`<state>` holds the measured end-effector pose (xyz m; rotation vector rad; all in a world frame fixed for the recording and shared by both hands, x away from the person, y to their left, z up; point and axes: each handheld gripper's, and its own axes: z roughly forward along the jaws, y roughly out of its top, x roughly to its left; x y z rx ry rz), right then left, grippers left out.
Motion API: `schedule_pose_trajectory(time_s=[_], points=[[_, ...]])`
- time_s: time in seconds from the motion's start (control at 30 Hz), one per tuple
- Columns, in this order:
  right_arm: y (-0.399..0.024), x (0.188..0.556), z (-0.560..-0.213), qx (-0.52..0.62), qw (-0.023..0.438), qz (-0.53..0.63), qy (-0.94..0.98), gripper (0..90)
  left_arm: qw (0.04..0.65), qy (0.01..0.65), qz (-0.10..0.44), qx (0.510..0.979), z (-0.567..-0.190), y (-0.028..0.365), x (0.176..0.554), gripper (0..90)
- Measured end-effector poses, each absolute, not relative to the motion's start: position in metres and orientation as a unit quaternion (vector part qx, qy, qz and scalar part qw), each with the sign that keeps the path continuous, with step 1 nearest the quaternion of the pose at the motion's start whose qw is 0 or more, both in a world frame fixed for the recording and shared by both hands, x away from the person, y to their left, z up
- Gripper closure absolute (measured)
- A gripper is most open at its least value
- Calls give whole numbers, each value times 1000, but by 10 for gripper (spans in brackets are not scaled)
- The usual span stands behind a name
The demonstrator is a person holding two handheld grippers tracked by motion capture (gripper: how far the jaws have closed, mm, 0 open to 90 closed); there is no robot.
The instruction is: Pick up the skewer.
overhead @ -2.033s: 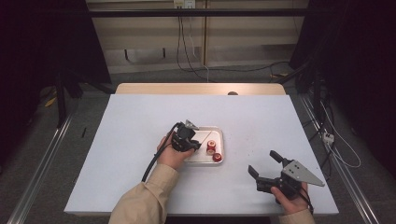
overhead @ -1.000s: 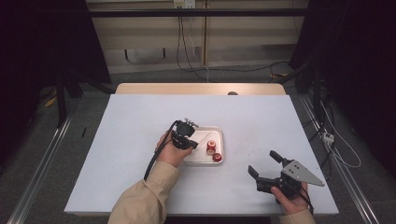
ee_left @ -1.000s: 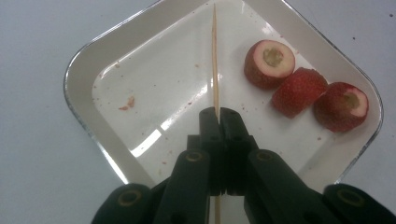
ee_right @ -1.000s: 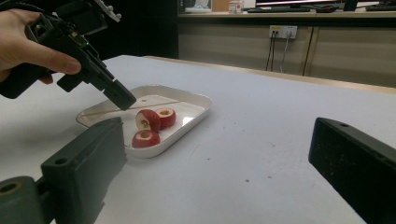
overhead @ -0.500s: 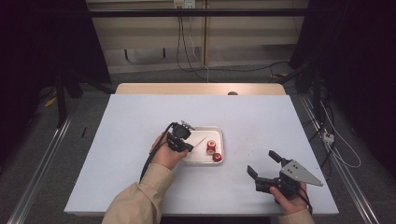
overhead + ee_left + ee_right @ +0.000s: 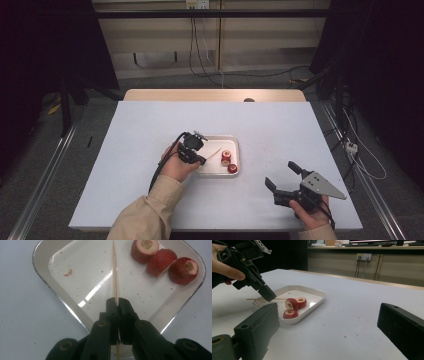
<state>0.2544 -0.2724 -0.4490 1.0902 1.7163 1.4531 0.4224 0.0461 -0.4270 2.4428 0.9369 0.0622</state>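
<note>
A white tray (image 6: 218, 137) in the middle of the table holds three cut red fruit pieces (image 6: 226, 155) near its right side. My left gripper (image 6: 201, 160) hangs over the tray's left edge, shut on a thin wooden skewer (image 6: 214, 151). In the left gripper view the skewer (image 6: 114, 270) runs straight out from the closed jaws of the left gripper (image 6: 117, 300) over the tray floor (image 6: 75, 277), its tip left of the fruit pieces (image 6: 160, 262). My right gripper (image 6: 279, 172) rests at the table's front right, open, with nothing between its fingers.
From the right gripper view the tray (image 6: 312, 293), the fruit (image 6: 292, 303) and the left gripper (image 6: 268, 296) with the skewer (image 6: 254, 299) lie ahead to the left. Small red crumbs dot the tray floor. Bare white tabletop surrounds the tray.
The left gripper has drifted slightly to the left at the tray's edge, the skewer still in it. The right gripper has kept still.
</note>
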Motion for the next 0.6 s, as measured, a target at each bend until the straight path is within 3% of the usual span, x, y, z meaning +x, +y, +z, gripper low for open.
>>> schedule_pose_trajectory(time_s=[0.47,0.6], points=[[-271,255,-450,414,314,551,653,32,224,342,11,912,-428,39,426,892],[-272,256,-450,414,312,548,656,32,243,356,20,902,-426,43,424,895]])
